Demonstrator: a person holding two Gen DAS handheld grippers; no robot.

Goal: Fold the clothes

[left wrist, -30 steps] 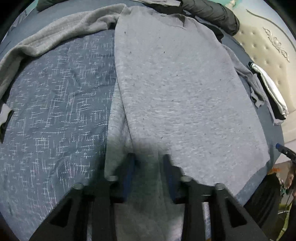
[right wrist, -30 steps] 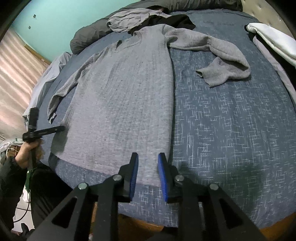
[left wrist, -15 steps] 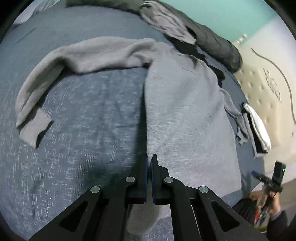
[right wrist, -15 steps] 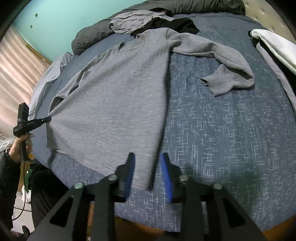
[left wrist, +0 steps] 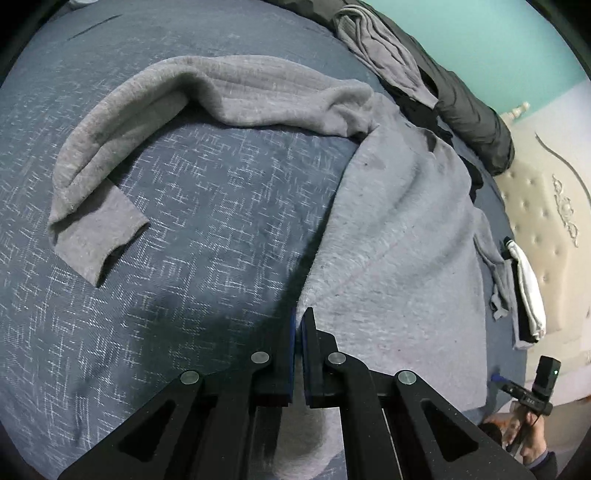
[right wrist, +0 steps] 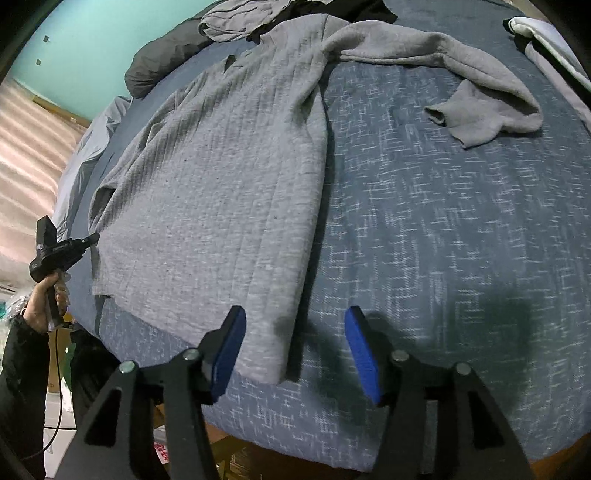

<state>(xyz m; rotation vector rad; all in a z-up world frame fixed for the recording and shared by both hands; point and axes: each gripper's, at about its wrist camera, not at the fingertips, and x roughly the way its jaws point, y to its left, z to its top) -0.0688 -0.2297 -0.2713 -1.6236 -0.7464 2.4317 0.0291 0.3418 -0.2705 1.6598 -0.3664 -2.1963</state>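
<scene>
I have a grey long-sleeved top [right wrist: 221, 192] spread flat on the bed [right wrist: 461, 258], which wears a dark blue cover flecked with white. From the right wrist view the body of the top runs from the near edge of the bed up toward the far side, where its neck lies against a heap of grey and black clothes [right wrist: 240, 22]. One sleeve [right wrist: 461, 81] reaches out to the right from the shoulder and doubles back on itself, its cuff lying on the bare cover. The other sleeve runs down the left side of the body, near the bed's left edge. The knit shows faint vertical ribs and a few dark specks.

My left gripper [left wrist: 300, 325] has its jaws closed on the side edge of the top; a tuck of grey cloth is pinched between the blue pads, and the fabric rises in a soft ridge from there toward the far shoulder. In the right wrist view this same gripper [right wrist: 90, 240] appears at the left edge of the garment, held in a hand [right wrist: 48, 299] with a dark sleeve.

My right gripper [right wrist: 291, 332] hangs over the near hem corner of the top. Its jaws have just been opening and now stand wide apart, with the corner of the hem lying between the blue pads [right wrist: 229, 350] but touched by neither. A folded white and black garment [left wrist: 528, 291] sits at the right edge of the bed beside a cream padded headboard [left wrist: 546, 221].
</scene>
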